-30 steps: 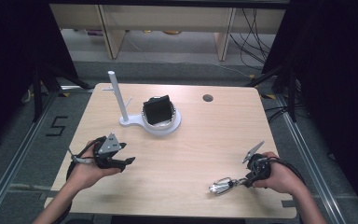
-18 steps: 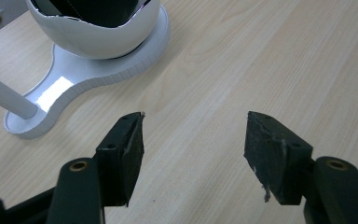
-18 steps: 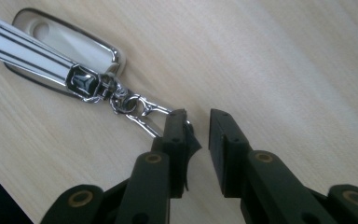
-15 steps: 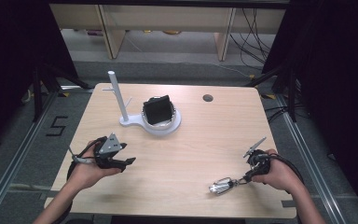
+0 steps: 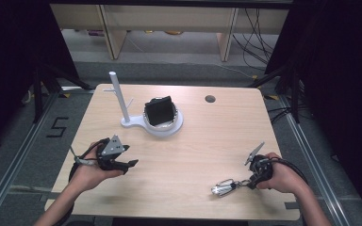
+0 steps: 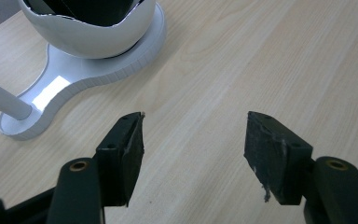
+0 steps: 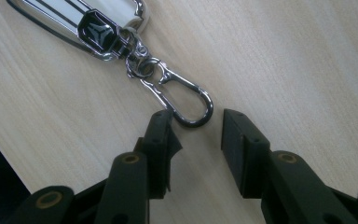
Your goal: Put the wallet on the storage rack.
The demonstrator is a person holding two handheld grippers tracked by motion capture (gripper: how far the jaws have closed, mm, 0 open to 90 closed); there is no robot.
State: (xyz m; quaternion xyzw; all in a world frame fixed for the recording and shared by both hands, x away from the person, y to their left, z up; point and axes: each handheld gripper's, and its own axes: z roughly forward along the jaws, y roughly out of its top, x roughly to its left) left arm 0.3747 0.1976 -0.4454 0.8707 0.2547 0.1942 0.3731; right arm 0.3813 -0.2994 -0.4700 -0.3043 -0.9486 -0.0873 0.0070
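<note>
Right tongs (image 7: 196,128) have neared the leftward-pointing keychain (image 5: 225,187).

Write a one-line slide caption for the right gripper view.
Open right gripper poised at the clasp of a silver key fob lying on the wooden table.

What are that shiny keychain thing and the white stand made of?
The keychain with its clasp looks like polished metal: bright mirror-like glints. The white stand looks like smooth plastic or glazed ceramic, glossy with a light reflection; the look leaves it open.
</note>
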